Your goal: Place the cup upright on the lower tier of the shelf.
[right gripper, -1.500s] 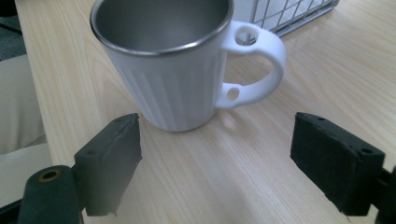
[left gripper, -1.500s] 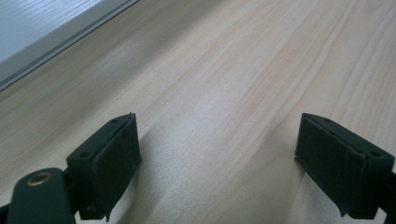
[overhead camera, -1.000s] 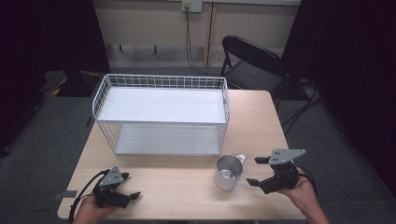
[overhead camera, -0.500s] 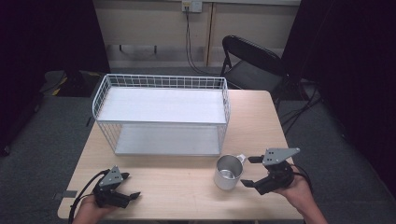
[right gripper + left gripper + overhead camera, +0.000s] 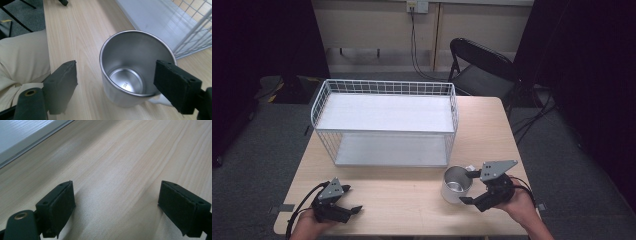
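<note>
The left gripper (image 5: 117, 202) is hovering low over the pale wooden table (image 5: 130, 157), its two black padded jaws spread wide apart, while a white flat shelf board (image 5: 22, 135) is lying at the upper left.

The high view looks forward and down on the whole table (image 5: 412, 190), while each gripper view sits low and close over its wood, the right one sharing the steel mug (image 5: 135, 67) and wire rack (image 5: 190, 27) with it

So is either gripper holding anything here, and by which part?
Nothing is held. The right gripper is open around the metal mug without closing on it; the left gripper is open over bare table.
</note>
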